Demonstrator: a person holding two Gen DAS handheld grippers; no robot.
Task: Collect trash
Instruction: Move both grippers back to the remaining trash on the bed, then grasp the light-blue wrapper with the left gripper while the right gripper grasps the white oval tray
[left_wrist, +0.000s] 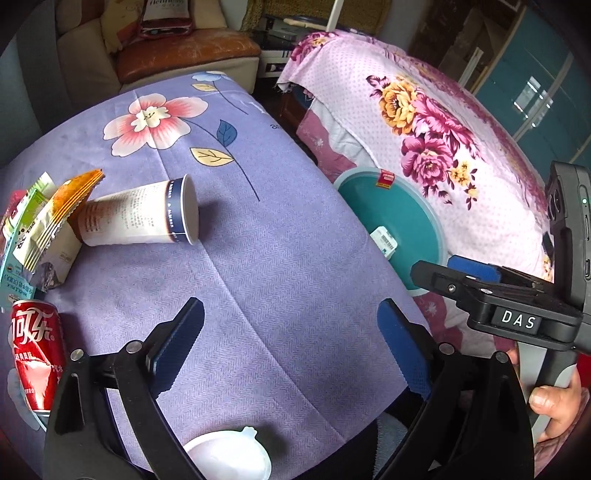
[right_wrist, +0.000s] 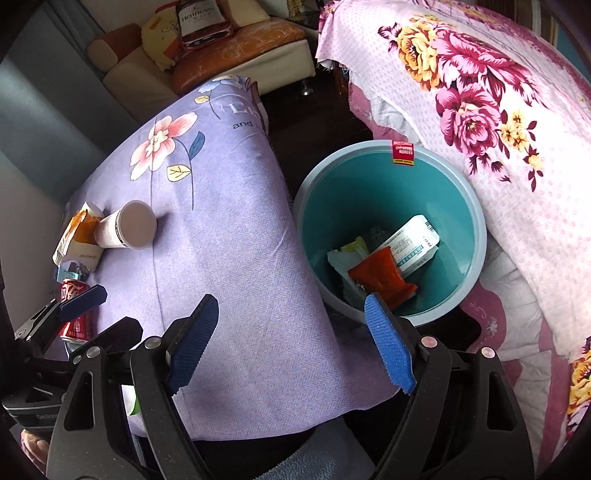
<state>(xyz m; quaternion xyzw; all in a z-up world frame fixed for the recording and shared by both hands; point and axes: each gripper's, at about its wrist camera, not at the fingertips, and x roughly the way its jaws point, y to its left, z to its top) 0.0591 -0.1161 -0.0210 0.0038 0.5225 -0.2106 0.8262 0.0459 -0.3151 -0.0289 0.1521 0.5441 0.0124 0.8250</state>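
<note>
1. Your left tongs (left_wrist: 291, 332) stand wide open with nothing between them, over bare purple cloth on the bench (left_wrist: 258, 240).
2. Your right tongs (right_wrist: 291, 332) also gape empty, at the bench edge beside the bin (right_wrist: 476, 206); wrappers and a carton already lie inside it.
3. Remaining trash sits at the bench's far left: a paper cup (left_wrist: 140, 214) on its side, mouth open toward the bin, wrappers (left_wrist: 55, 218) touching its base, and a red can (left_wrist: 35, 350) nearer you.
4. I judge the cup light and easily crushed; pinch it gently across the rim.
5. The can looks dented, stiff and slick; grip mid-body.
6. The wrappers are limp; take a crimped edge.
7. A white lid (left_wrist: 229, 458) lies at the near edge.
</note>
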